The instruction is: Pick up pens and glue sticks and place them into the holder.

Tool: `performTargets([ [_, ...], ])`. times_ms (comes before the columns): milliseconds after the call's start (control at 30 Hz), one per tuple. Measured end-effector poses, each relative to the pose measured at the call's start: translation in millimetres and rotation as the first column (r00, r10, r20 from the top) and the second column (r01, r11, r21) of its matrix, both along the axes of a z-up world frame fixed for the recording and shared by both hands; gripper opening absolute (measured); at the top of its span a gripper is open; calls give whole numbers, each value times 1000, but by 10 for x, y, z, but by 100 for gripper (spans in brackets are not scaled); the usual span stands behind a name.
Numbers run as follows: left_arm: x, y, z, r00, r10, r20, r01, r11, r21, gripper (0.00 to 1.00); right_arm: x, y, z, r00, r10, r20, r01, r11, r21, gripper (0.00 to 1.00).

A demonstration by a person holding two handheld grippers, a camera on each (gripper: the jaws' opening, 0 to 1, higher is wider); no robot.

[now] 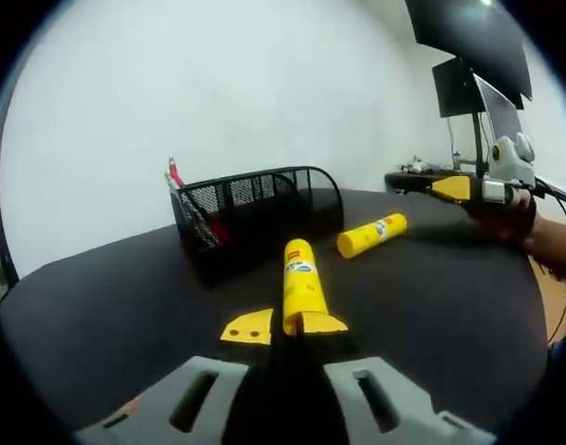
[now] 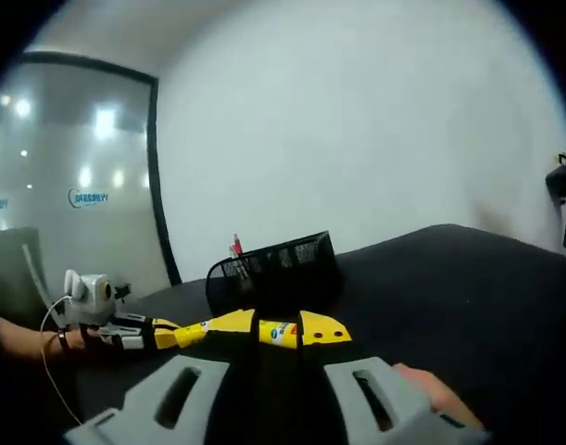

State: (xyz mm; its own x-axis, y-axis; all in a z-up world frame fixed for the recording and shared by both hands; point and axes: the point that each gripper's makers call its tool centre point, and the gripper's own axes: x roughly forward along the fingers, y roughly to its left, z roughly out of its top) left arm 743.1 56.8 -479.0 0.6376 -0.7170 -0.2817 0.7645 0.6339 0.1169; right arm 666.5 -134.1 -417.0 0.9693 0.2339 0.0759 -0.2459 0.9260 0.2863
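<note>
My left gripper is shut on a yellow glue stick that points forward toward the black mesh holder. A red pen stands in the holder's left end. A second yellow glue stick lies on the black table to the right of the holder. Beyond it a hand holds my right gripper above the table. In the right gripper view my right gripper is open, and the lying glue stick shows between its tips. My left gripper comes in from the left with its glue stick, in front of the holder.
The black table has bare room in front of and left of the holder. Monitors on stands rise past the table's right end. A white wall runs behind, and a glass partition is at the left of the right gripper view.
</note>
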Motion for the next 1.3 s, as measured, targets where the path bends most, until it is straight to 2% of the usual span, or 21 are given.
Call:
performTargets([
  [133,7,8,4,1000,-7,9,7,1000,8,6,-2,-25,19,1000,-1,6,1,999,32,13],
  [267,-1,30,-3,1000,-2,4,2,1000,21,3,0,-16,17,1000,-1,5,0,999,34,13],
  [633,-247,116,66,999,-40,1,40,999,37,1,-7,16,-1,1000,-2,-3,2,1000,21,13],
  [700,-349,92,90,997,-74,-15,74,997,8,1,-6,20,-11,1000,-6,-8,6,1000,16,13],
  [867,-517,37,81,991,-135,-28,135,991,-3,1,-21,16,-6,1000,-15,-6,16,1000,18,13],
  [1033,-691,-69,128,976,-207,-62,204,977,-59,0,-25,10,-9,1000,-18,-10,19,999,29,13],
  [1200,-851,-193,154,964,-259,-54,258,966,-28,0,-38,13,-4,1000,-20,-9,20,999,41,13],
  [1300,-858,-238,200,965,-261,-41,260,965,-25,0,-48,16,-3,1000,-19,-11,20,999,50,13],
])
